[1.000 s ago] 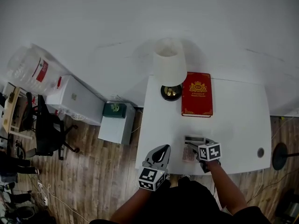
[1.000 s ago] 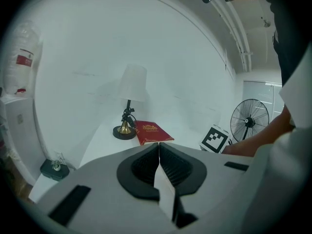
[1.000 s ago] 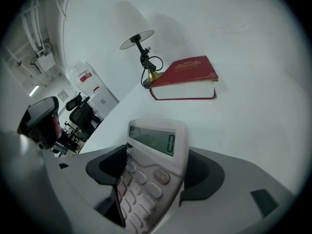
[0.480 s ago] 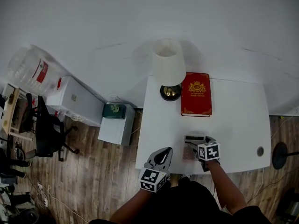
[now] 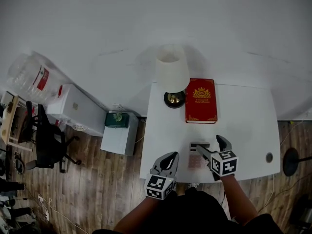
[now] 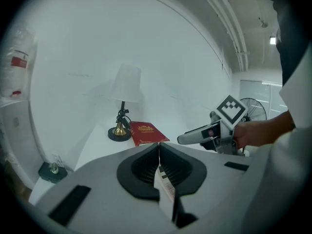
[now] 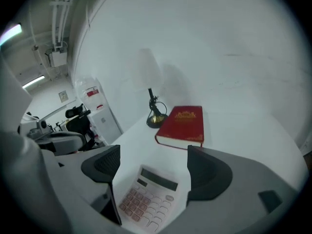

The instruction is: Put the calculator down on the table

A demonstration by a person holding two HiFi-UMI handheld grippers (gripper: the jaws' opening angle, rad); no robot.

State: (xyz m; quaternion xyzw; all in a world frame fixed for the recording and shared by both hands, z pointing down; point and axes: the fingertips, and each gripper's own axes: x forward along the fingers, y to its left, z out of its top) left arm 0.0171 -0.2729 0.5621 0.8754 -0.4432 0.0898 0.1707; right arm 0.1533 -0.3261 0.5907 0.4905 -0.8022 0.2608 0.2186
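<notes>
Right gripper [image 7: 153,168] jaws are wide apart with nothing gripped, pads clear of everything. The calculator [image 7: 148,196] lies flat on the bench [image 7: 234,130], keys up, just below the gap between those jaws and touching neither pad, its display end on the far side from them. In the head view the calculator [image 5: 197,156] sits near the bench's [image 5: 243,126] front edge, partly under the right gripper's [image 5: 209,144] left-hand finger. A red book [image 7: 181,126] lies straight ahead of the right jaws, well past the calculator, with the lamp [image 7: 151,94] ahead and to the left, just beside the book. Left gripper [image 6: 159,159] jaws are closed together and hold nothing; in the head view the left gripper [image 5: 169,156] is at the bench's front left corner, apart from the calculator. From the left jaws, the book [image 6: 146,133] and lamp [image 6: 124,101] are ahead, and the right gripper [image 6: 204,133] is off to the right, above the bench.
</notes>
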